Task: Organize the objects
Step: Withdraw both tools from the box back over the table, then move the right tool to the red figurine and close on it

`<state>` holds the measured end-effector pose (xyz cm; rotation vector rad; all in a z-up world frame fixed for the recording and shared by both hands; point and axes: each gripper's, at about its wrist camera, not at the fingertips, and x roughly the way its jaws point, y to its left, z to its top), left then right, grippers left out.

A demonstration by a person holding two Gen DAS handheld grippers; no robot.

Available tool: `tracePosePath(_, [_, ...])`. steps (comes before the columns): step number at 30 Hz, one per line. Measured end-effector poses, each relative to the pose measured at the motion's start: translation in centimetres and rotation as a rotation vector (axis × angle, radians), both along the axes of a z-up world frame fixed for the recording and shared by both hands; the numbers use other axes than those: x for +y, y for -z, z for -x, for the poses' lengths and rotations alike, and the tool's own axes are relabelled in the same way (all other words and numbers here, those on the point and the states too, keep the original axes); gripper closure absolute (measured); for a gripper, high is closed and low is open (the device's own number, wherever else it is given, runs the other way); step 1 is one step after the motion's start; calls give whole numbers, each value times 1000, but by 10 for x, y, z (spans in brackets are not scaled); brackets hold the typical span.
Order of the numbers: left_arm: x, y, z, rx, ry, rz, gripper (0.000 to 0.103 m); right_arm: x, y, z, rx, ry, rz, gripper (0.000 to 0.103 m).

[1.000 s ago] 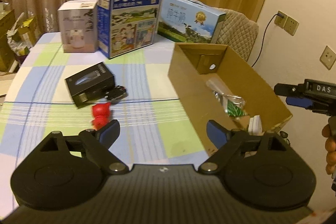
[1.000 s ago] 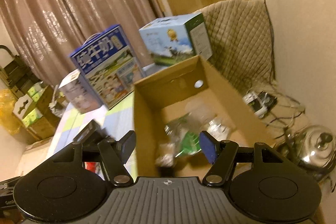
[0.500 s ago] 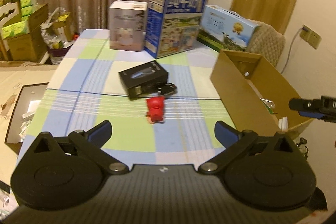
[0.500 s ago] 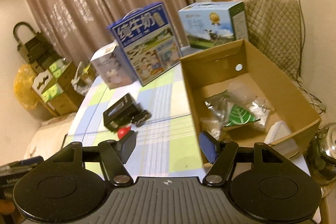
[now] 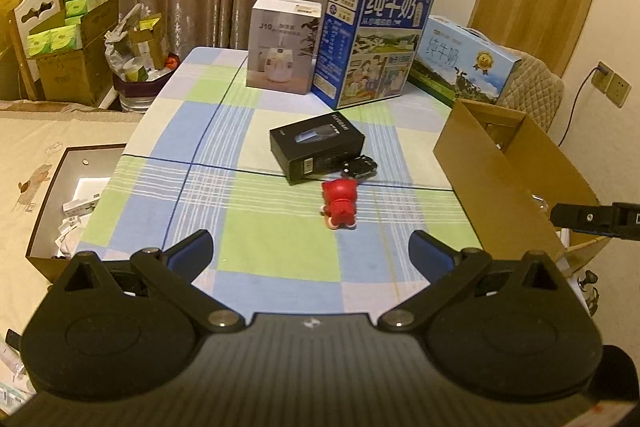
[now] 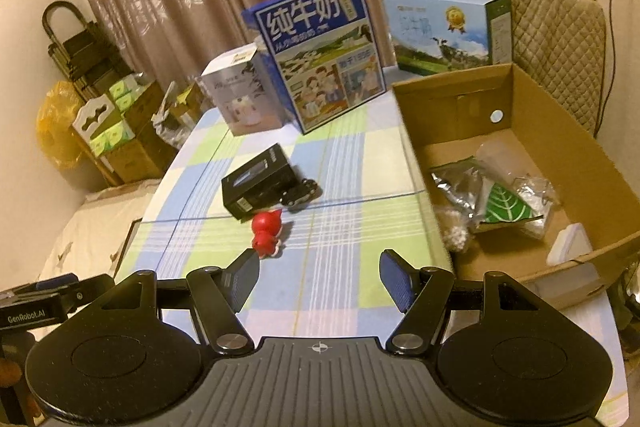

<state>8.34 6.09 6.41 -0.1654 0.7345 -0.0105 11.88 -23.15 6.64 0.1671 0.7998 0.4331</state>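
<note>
Red toy (image 5: 339, 205): lying on the checked tabletop (image 5: 280, 251), just beside the black box (image 5: 317, 145).
Carton (image 6: 520, 163): open, packets inside, at the tabletop's right edge.
Left claw (image 5: 311, 247): released wide, nothing between.
Right claw (image 6: 318, 279): released, empty.

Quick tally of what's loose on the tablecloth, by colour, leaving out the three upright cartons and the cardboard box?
Black: 2, the flat black box and the small black toy car
Red: 1, the red figurine
Total: 3
</note>
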Motion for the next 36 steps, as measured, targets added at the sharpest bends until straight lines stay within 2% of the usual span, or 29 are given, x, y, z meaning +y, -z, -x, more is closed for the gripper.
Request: tracePosePath(36, [36,26,-20,48,-27,-2,1,57,27,-20,42,-87,40,39])
